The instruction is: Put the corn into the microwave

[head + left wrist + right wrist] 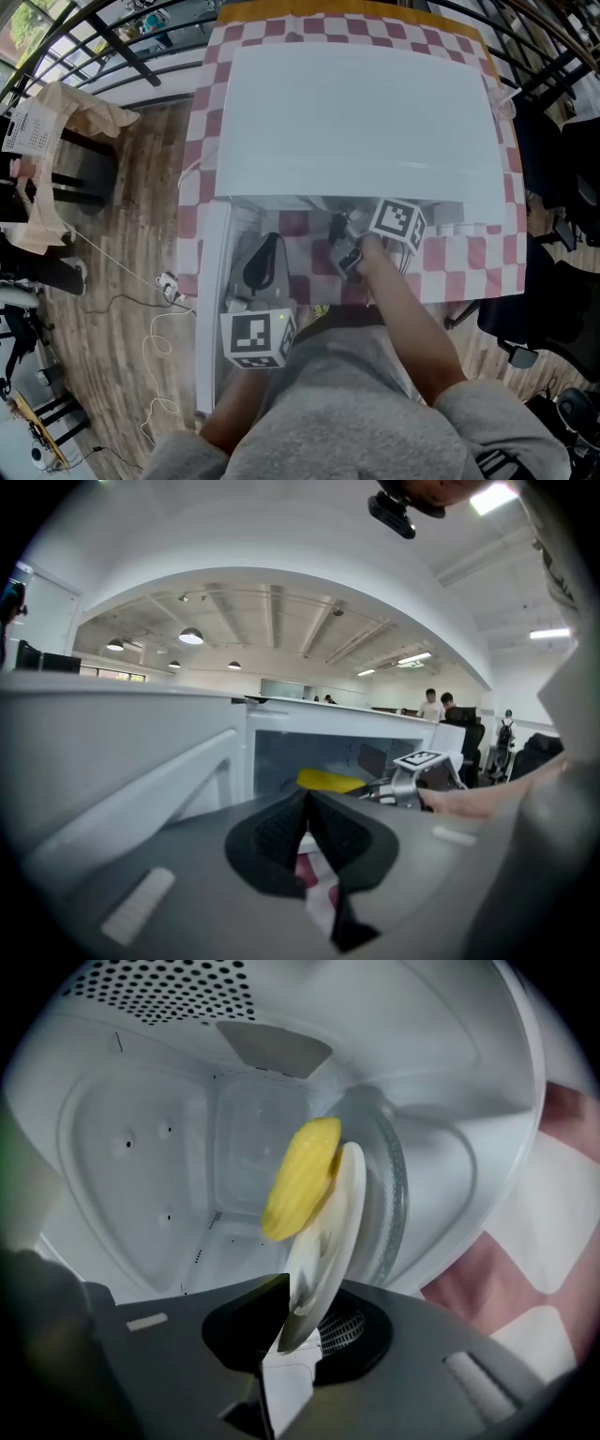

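Head view first: the microwave (356, 112) is sitting on the checkered desk (469, 262) with its door (211, 309) swung open to the left. The right gripper (345, 246) is reaching in under the top edge, so I'm not seeing the corn from up here. The left gripper (270, 246) is hanging out in front of the opening, just beside the door. In the left gripper view, that gripper's (307, 803) jaws are pressing together with nothing between them, so it's not doing any real work at the moment. Past it the yellow corn (330, 780) is showing inside the cavity, right where the right gripper (412, 778) is poking in. The right gripper view is telling most of the story. The gripper (300, 1321) is pinching the rim of a white plate (323, 1232) with the corn (300, 1180) lying on it, all of it inside the cavity and lining up over the glass turntable (389, 1194). Can't tell if the plate is touching the glass. So I'm guessing the job is mostly done — what's remaining is settling the plate, letting go and backing out, plus maybe closing the door.
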### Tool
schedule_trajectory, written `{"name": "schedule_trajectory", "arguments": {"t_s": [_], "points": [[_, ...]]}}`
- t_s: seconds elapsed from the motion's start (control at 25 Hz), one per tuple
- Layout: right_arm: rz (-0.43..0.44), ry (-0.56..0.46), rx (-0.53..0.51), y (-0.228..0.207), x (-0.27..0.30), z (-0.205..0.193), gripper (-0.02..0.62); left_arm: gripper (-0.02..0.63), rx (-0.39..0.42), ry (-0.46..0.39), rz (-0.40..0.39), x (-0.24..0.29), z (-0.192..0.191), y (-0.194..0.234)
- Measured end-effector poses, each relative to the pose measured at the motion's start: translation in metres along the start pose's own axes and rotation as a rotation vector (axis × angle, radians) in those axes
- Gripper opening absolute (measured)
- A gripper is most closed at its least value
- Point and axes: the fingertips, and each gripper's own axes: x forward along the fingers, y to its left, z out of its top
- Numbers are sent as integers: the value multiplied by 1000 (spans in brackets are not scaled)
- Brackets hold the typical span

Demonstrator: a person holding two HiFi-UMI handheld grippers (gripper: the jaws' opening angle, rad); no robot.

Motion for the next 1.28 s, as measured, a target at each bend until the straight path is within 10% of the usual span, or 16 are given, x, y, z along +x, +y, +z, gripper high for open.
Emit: {"name": "schedule_trajectory", "arguments": {"t_s": [1.28], "points": [[106, 263, -49, 21, -14, -41, 405, 11, 26, 25, -3, -3, -6, -17]]}}
